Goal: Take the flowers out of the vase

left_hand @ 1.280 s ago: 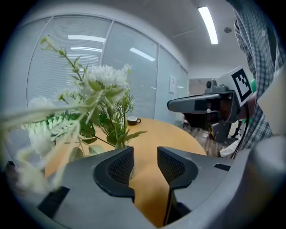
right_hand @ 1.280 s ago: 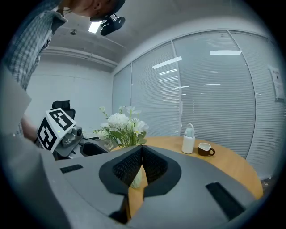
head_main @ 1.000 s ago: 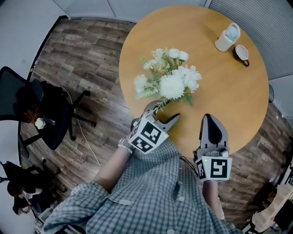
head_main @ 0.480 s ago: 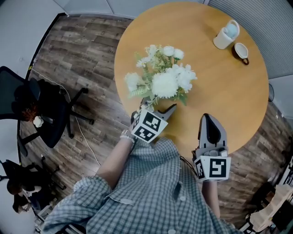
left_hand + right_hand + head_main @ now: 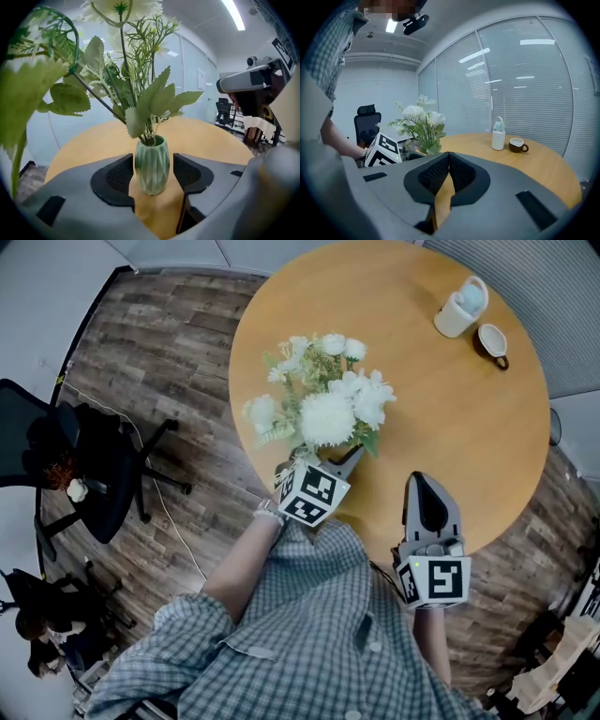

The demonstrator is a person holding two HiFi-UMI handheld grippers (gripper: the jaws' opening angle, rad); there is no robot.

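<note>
White flowers (image 5: 323,409) with green leaves stand in a ribbed green vase (image 5: 151,164) on the round wooden table (image 5: 450,427). In the head view the blooms hide the vase. My left gripper (image 5: 319,463) is at the bouquet's near side, open, with the vase standing between its two pads (image 5: 115,176) and narrow gaps on both sides. Stems and leaves (image 5: 140,103) rise right above the jaws. My right gripper (image 5: 424,486) hovers over the table's near edge to the right, shut and empty (image 5: 448,159). From there the flowers (image 5: 419,119) show to its left.
A white lidded jug (image 5: 459,310) and a brown cup (image 5: 494,340) stand at the table's far right. A black office chair (image 5: 84,474) stands on the wooden floor to the left. Glass walls with blinds surround the room.
My left gripper has moved forward and down to the base of the bouquet and its jaws have spread around the vase. The right gripper has hardly moved.
</note>
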